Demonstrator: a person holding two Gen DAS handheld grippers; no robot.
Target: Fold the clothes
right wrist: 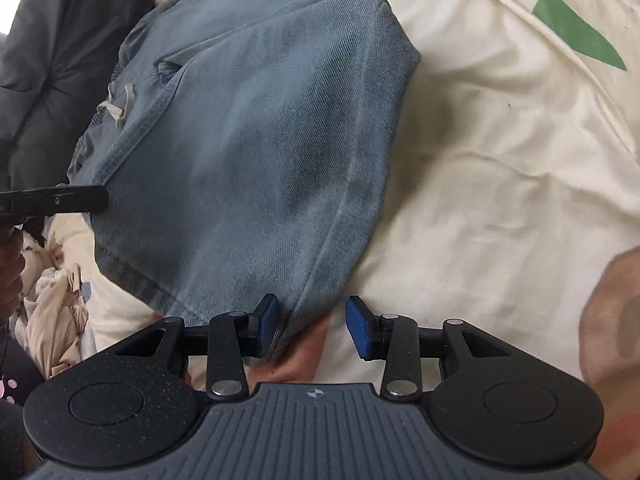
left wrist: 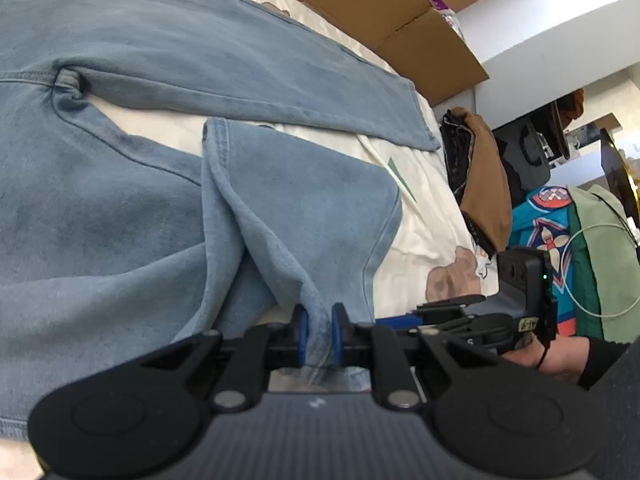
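My left gripper pinches the jeans hem, jaws narrow; my right gripper stands partly open, denim edge between its pads, ungripped.

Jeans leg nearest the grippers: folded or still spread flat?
Partly folded: the jeans leg is doubled back, hem clamped in the left gripper.

My left gripper has its blue jaws pinched on a bunched fold of the light-blue jeans, whose near leg lies doubled back over itself. The far leg stretches flat across the cream bed sheet. My right gripper sits low at my right, beside the jeans.
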